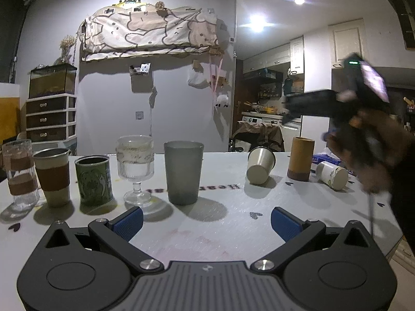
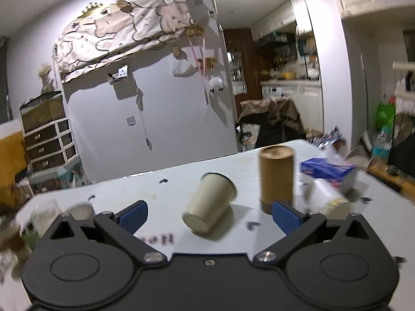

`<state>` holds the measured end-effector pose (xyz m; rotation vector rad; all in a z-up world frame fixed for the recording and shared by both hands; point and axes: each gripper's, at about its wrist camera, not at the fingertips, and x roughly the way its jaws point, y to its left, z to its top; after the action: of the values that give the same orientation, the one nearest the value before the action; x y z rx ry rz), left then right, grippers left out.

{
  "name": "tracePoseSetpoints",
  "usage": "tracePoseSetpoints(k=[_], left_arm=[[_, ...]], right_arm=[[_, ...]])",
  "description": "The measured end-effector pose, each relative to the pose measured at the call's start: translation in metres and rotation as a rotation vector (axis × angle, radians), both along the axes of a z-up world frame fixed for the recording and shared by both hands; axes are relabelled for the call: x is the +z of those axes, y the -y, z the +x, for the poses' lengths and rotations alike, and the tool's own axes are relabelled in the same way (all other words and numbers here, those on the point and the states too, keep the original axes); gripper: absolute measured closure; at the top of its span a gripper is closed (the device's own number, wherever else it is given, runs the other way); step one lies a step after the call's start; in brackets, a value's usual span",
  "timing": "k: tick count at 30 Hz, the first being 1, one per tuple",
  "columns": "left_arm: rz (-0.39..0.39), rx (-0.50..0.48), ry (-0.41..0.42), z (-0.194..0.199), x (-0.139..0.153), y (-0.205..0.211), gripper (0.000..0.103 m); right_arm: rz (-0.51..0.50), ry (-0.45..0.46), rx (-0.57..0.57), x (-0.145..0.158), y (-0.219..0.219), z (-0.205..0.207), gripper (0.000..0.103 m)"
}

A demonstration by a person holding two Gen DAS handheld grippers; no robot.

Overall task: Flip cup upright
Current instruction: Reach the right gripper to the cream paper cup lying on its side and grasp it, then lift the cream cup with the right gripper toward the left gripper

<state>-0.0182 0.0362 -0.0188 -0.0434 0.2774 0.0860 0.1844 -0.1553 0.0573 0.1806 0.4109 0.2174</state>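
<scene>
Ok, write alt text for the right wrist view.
A cream metal cup lies tipped on its side on a white table, base toward the camera, framed by the open right gripper. A brown cylinder stands upright to its right, a blue box behind.

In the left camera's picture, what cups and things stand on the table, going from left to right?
Clear glass with brown bands → brown-sleeved cup → green tin → stemmed glass → grey tumbler → tipped metal cup → brown cylinder → white cup on its side.

Left tool [image 1: 206, 223] and right tool [image 2: 209, 217], both spread wide, empty.
</scene>
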Motion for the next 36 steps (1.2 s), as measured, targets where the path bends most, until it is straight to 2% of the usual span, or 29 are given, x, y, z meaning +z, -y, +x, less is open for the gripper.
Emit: tracePoseSetpoints(k=[4, 7, 9, 14, 19, 21, 22, 29, 36], left_arm=[[-0.01, 0.012, -0.004, -0.001, -0.003, -0.011, 0.0], [-0.013, 0.02, -0.009, -0.002, -0.006, -0.019, 0.0], [-0.021, 0.026, -0.018, 0.0, -0.007, -0.025, 0.0], [-0.039, 0.062, -0.037, 0.005, -0.009, -0.043, 0.0], [-0.065, 0.107, -0.056, 0.008, -0.011, -0.06, 0.0], [-0.075, 0.113, -0.062, 0.008, -0.011, -0.064, 0.0], [-0.079, 0.112, -0.064, 0.008, -0.011, -0.064, 0.0], [-0.1, 0.113, -0.063, 0.0, -0.01, -0.064, 0.0], [-0.115, 0.121, -0.049, -0.014, -0.007, -0.06, 0.0]], right_arm=[[0.039, -0.084, -0.006, -0.003, -0.019, 0.053, 0.002], [0.11, -0.185, -0.029, -0.012, -0.028, 0.093, 0.008], [0.141, -0.241, -0.056, -0.02, -0.034, 0.115, 0.009], [0.136, -0.34, -0.104, -0.037, -0.056, 0.163, 0.014], [0.094, -0.42, -0.162, -0.05, -0.066, 0.189, 0.022], [0.07, -0.43, -0.168, -0.054, -0.068, 0.192, 0.027], [0.061, -0.433, -0.168, -0.056, -0.066, 0.192, 0.035], [0.049, -0.425, -0.09, -0.056, -0.05, 0.161, 0.036], [0.056, -0.407, 0.117, -0.049, -0.048, 0.082, 0.036]])
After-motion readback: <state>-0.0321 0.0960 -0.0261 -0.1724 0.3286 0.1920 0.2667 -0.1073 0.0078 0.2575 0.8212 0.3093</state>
